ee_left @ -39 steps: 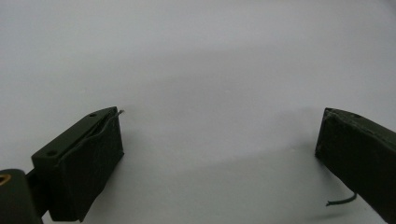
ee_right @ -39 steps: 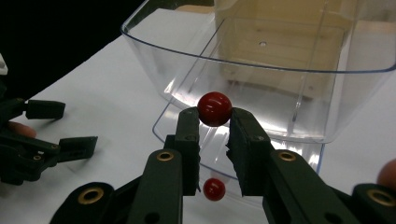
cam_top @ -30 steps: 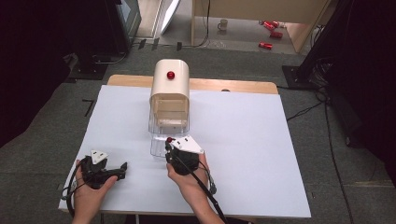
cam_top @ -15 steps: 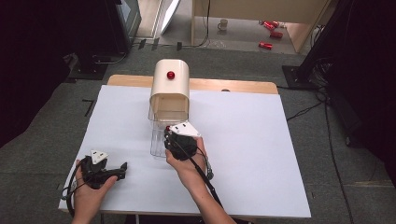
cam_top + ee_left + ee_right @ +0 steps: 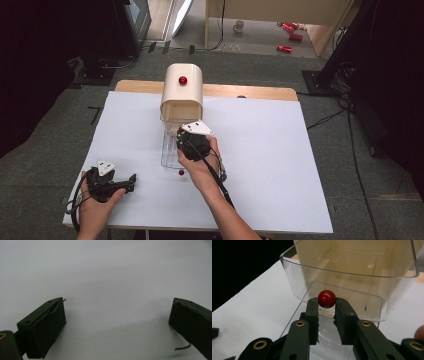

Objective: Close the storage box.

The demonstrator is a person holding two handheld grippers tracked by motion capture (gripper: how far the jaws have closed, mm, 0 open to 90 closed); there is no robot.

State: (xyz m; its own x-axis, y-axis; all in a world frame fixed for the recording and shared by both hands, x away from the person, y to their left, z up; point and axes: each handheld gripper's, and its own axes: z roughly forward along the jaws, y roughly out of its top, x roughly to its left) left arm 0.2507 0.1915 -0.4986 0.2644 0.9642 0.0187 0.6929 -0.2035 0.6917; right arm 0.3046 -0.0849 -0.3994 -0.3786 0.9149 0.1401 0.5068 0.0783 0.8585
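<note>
Now the right claw (image 5: pixel 326 305), forearm stretched forward over the table (image 5: pixel 300 165), pinches the red ball (image 5: pixel 326 298) at its tips, just before the clear drawer (image 5: pixel 352 280). The left claw (image 5: pixel 117 322) (jaws spread wide) rests low, empty.

Red knob (image 5: pixel 326 298): glossy, smooth, ball-shaped, held by right gripper (image 5: pixel 326 305). Drawer (image 5: pixel 352 277): clear smooth plastic, faint reflections. Cabinet (image 5: pixel 182 92): cream, smooth, satin sheen. Table cover (image 5: pixel 280 150): white, matt. Left gripper (image 5: pixel 117 315): matt black pads, slightly textured.
</note>
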